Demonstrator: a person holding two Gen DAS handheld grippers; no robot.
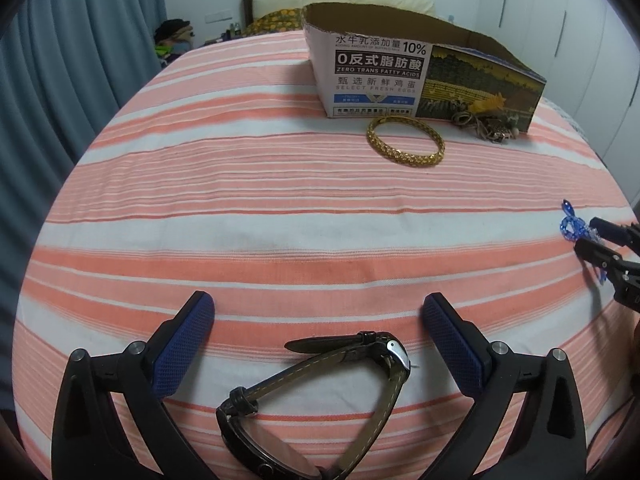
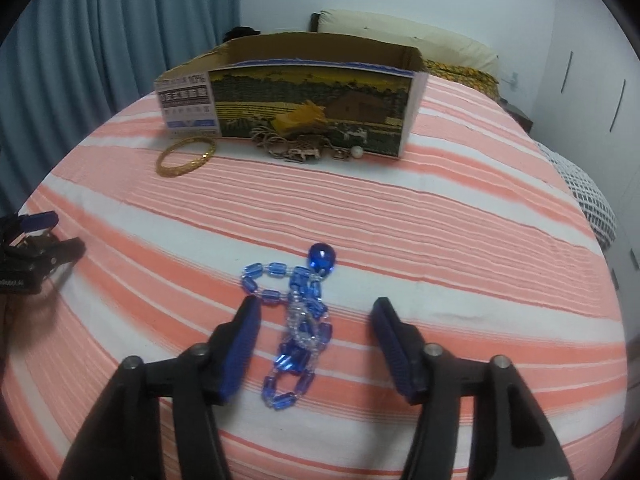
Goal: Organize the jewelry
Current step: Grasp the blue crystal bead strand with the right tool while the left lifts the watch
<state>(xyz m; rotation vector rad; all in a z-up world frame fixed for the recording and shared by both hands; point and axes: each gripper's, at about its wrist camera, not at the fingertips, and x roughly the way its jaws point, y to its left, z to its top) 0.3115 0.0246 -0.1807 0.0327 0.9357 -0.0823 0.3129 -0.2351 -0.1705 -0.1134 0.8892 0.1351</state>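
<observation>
Left gripper [image 1: 318, 308] open astride dark leather-strap wristwatch [image 1: 320, 392] at frame bottom; right gripper [image 2: 316, 312] open astride blue glass-bead necklace [image 2: 298, 320] at lower centre.

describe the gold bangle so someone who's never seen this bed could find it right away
Find the open cardboard box standing on the striped bedspread. The gold bangle lies flat on the fabric just in front of the box's printed corner, left of a tangled pile of chains. It is the only plain closed ring, bright yellow with a woven texture.
</observation>
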